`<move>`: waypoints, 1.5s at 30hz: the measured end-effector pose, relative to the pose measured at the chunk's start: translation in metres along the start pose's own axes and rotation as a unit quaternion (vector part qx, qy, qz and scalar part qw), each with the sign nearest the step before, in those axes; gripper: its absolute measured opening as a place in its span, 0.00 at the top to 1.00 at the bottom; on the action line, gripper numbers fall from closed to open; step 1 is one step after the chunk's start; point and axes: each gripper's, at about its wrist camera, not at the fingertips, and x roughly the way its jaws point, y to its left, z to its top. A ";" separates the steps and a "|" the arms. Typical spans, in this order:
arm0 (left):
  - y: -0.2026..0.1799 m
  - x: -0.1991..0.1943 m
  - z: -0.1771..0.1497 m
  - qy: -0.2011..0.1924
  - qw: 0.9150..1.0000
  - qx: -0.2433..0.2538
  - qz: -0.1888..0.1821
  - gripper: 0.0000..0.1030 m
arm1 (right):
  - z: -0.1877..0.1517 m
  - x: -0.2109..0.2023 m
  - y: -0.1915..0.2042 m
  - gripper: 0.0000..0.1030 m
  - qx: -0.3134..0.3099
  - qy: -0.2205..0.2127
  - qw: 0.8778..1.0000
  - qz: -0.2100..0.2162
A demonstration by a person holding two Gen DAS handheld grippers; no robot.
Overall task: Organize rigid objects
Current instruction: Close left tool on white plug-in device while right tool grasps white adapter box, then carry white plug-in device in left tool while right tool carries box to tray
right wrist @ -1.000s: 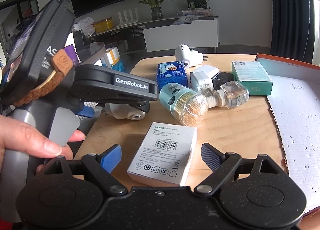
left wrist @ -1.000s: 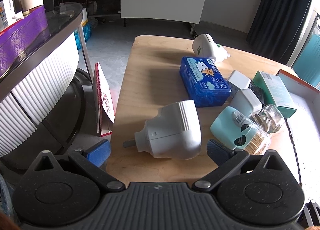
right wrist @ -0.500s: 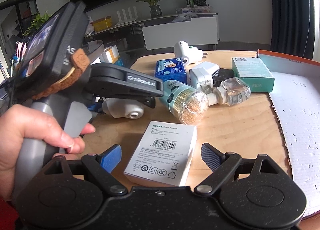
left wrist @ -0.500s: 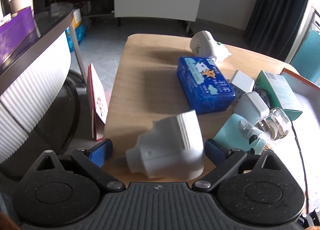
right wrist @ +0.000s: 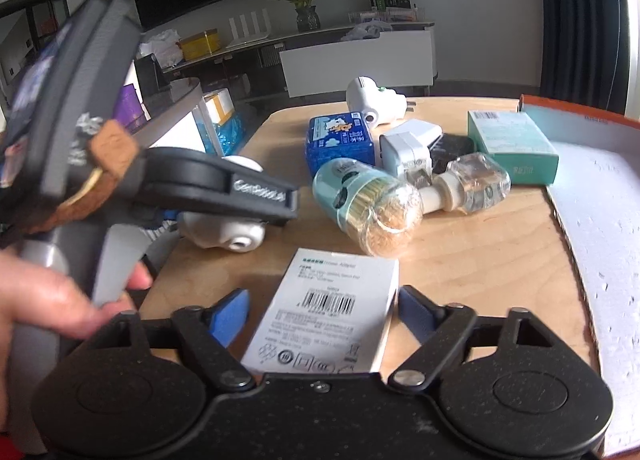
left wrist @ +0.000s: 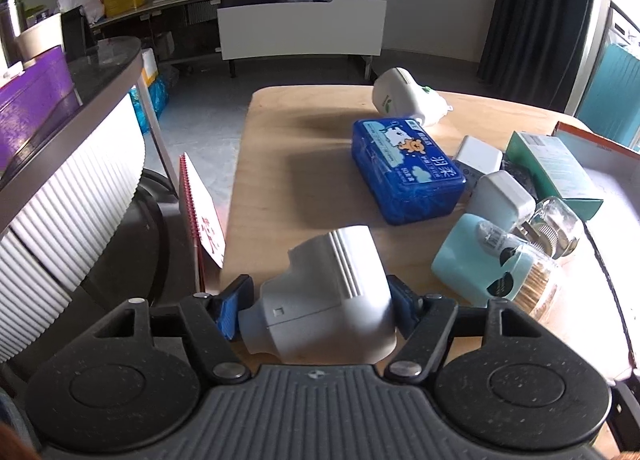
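A white plug-in device lies at the near left edge of the wooden table. My left gripper is closing on it, and both blue pads touch its sides. The right wrist view shows that gripper in a person's hand, with the device under its fingers. A white power-adapter box lies flat between the jaws of my right gripper, which are closing. A gap still shows at its left pad.
Past the device lie a blue tissue box, a teal swab jar, a white charger, a clear bottle, a teal carton and a second white plug-in device. An orange-rimmed white tray fills the right. A red calendar stands off the table's left edge.
Both pairs of jaws have narrowed. The left pads have come in against the white plug-in device. The right pads have drawn toward the white box. The left gripper has tilted slightly in the right wrist view.
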 end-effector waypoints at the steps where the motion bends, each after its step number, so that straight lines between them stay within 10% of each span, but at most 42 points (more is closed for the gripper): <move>1: 0.001 -0.001 -0.001 -0.001 1.000 -0.003 -0.001 0.30 | 0.000 0.000 -0.001 0.28 -0.005 -0.002 1.000 -0.005; 27: -0.022 -0.060 -0.015 -0.029 0.999 -0.022 -0.025 0.31 | 0.036 -0.078 -0.075 0.31 -0.012 -0.058 0.998 -0.028; 45: -0.110 -0.069 0.012 -0.026 0.996 0.017 -0.078 0.30 | 0.053 -0.115 -0.170 0.31 0.040 -0.081 0.992 -0.086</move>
